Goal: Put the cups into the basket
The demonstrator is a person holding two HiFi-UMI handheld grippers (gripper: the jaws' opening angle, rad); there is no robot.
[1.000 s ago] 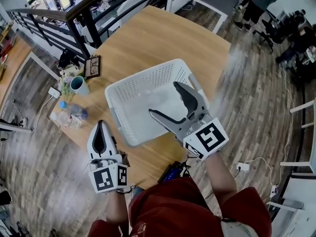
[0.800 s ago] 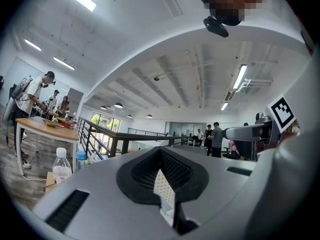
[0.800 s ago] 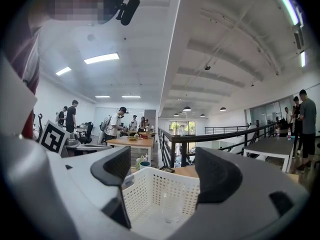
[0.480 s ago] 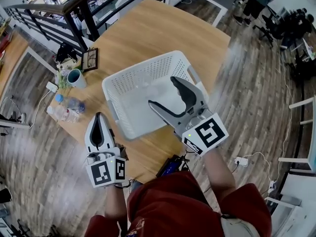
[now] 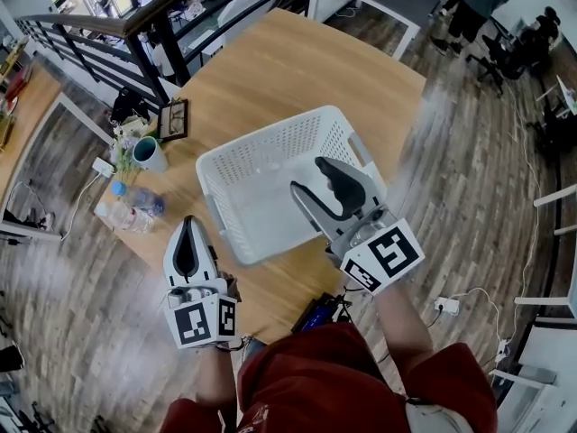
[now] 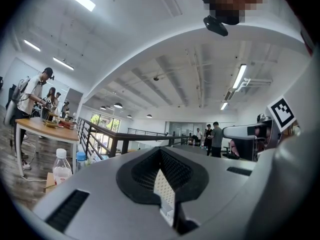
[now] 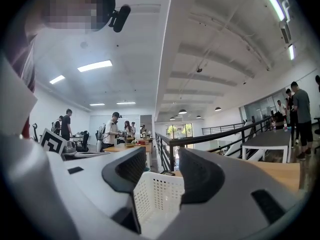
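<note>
White perforated plastic basket [image 5: 261, 147] on round wooden table [image 5: 297, 70]. Right gripper [image 5: 311, 177] over basket's near-right part, jaws just closing partway, apart and empty. Left gripper [image 5: 188, 226] off basket's near-left corner, jaws together (nothing pinched). Teal cup [image 5: 144, 154] left of basket, outside it.

Bright ceiling lights [image 7: 95, 65], soft shadows, strong fisheye warp, blurred edges

Left gripper [image 5: 187, 228]: at 7 o'clock in the head view, tips toward 12, held level, jaws closed together with nothing between them; left marker cube [image 5: 202, 321] at its rear, left forearm [image 5: 214, 379] behind it.
Right gripper [image 5: 306, 175]: just off centre toward 4 o'clock, tips toward 11, jaws part-way apart and just been closing, pads pressing on nothing; right marker cube [image 5: 383, 255] at its rear, right forearm [image 5: 403, 330] running back toward 5 o'clock
</note>
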